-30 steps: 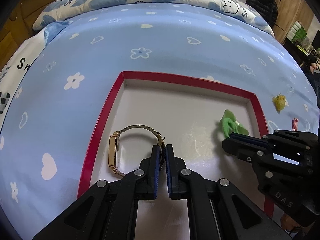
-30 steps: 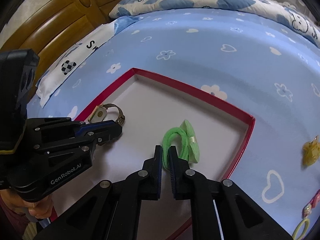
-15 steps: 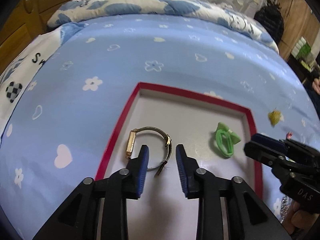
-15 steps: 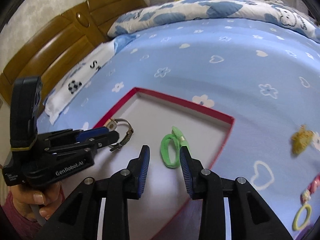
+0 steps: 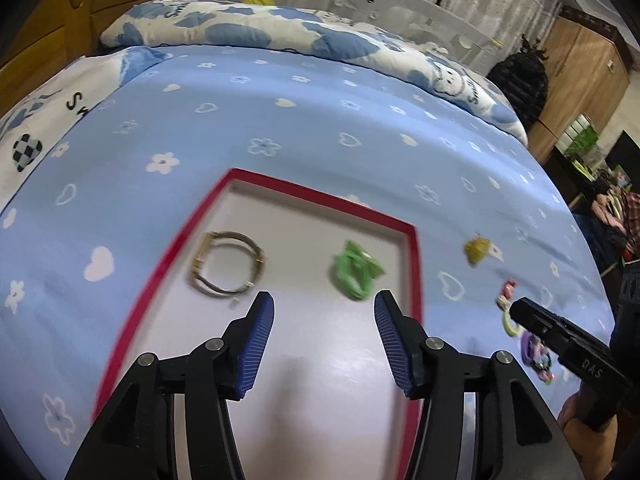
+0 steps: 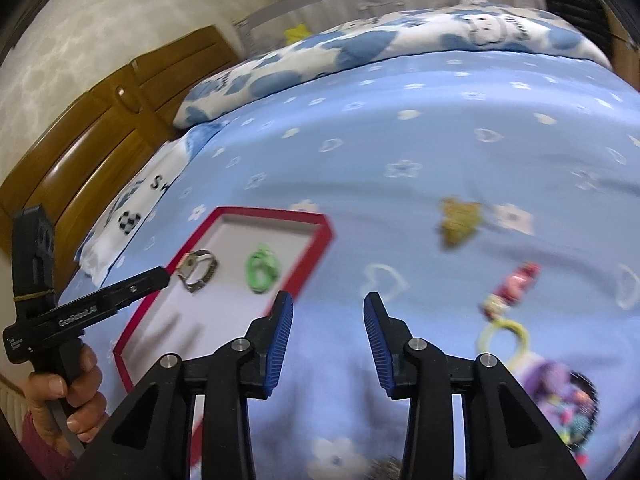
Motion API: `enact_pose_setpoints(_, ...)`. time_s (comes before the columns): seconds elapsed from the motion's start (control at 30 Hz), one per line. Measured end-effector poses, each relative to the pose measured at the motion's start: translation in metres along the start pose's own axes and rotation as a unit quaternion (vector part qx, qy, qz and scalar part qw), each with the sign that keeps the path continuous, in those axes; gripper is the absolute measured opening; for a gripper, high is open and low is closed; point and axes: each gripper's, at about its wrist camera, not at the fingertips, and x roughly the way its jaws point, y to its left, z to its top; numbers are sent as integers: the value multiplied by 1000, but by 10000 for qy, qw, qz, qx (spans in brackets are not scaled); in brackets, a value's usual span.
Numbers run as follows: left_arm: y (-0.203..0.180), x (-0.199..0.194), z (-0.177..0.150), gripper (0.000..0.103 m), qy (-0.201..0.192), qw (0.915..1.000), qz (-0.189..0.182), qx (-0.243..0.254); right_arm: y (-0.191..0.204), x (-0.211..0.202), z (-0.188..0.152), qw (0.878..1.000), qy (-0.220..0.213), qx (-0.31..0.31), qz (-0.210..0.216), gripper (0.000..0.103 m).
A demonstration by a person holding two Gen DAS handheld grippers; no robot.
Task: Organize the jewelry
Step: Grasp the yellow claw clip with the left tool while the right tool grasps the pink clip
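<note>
A red-rimmed tray (image 5: 414,264) (image 6: 320,252) with a white floor lies on the blue bedsheet. In it lie a gold watch (image 5: 226,266) (image 6: 198,270) at the left and a green hair tie (image 5: 354,270) (image 6: 262,270) at the right. My left gripper (image 5: 324,336) is open and empty above the tray's near half. My right gripper (image 6: 328,336) is open and empty over the sheet, right of the tray. On the sheet lie a yellow clip (image 5: 478,250) (image 6: 460,220), a pink clip (image 6: 516,284), a yellow ring (image 6: 504,338) and a purple piece (image 6: 560,396).
A patterned quilt (image 5: 280,36) lies rolled along the far edge of the bed. A wooden headboard (image 6: 92,140) stands at the left. A dark bag (image 5: 520,84) and a wooden cabinet (image 5: 580,68) stand beyond the bed's right side.
Both grippers let go of the watch and the hair tie, opened wide and drew back and up. The right gripper swung right, off the tray toward the loose pieces.
</note>
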Motion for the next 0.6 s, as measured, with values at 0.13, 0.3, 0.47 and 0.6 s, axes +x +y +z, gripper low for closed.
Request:
enact_pose_setpoints(0.13,-16,2,-1,54,87,9997,-110,195,-25,-16,-7,9995,-93,236,-205,39)
enact_pose_setpoints(0.3,-37,7,3,55,155,9986,-194,471,-56,-31,-12,9973,-195,573,-427,40)
enact_pose_setpoints(0.47,-56,16,9,56,210,9967,-213,750,-77,-41,-14,9951,-307,755,-555,40)
enact_pose_setpoints(0.6,-69,25,15,59,241,9953,-206,912,-89,-42,-14,9939,-346,862,-591,40)
